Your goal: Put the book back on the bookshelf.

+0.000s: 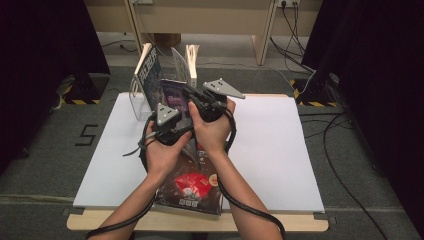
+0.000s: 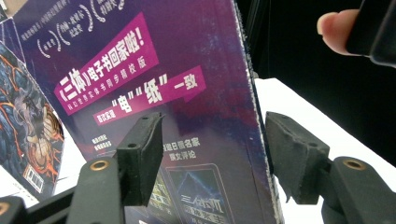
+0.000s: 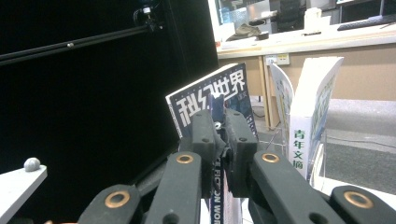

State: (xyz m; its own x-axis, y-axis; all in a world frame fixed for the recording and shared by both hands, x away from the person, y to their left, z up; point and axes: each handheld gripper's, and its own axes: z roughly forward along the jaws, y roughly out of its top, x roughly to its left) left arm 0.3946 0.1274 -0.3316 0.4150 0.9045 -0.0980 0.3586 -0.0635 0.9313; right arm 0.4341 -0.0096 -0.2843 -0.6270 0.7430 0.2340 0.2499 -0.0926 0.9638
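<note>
- Magazines first: nearest me, a dark magazine with a red figure on its cover (image 1: 192,187) lies flat on the white worktop (image 1: 280,150), at its near edge between my forearms.
- Above it I hold a purple-covered book (image 1: 173,97) upright in the air, over the middle of the worktop.
- My right gripper (image 1: 196,102) has its fingers nearly closed, pinching the top edge of the book; in the right gripper view the two pads (image 3: 204,140) press together on the spine.
- My left gripper (image 1: 167,131) stands wide: in the left gripper view the book's edge (image 2: 187,93) runs between its fingers (image 2: 140,154), with a gap at the right pad. I judge it not yet gripping.
- Handling, as I judge it: a thin glossy paperback, light, but floppy and slick. A pinch near the spine keeps it stiff; a hold on the loose page edge would let it sag or fan open.
- Farthest off, a clear rack (image 1: 137,102) at the far edge holds an upright magazine (image 1: 148,70) and a white book (image 1: 192,60), with a free slot between them.
</note>
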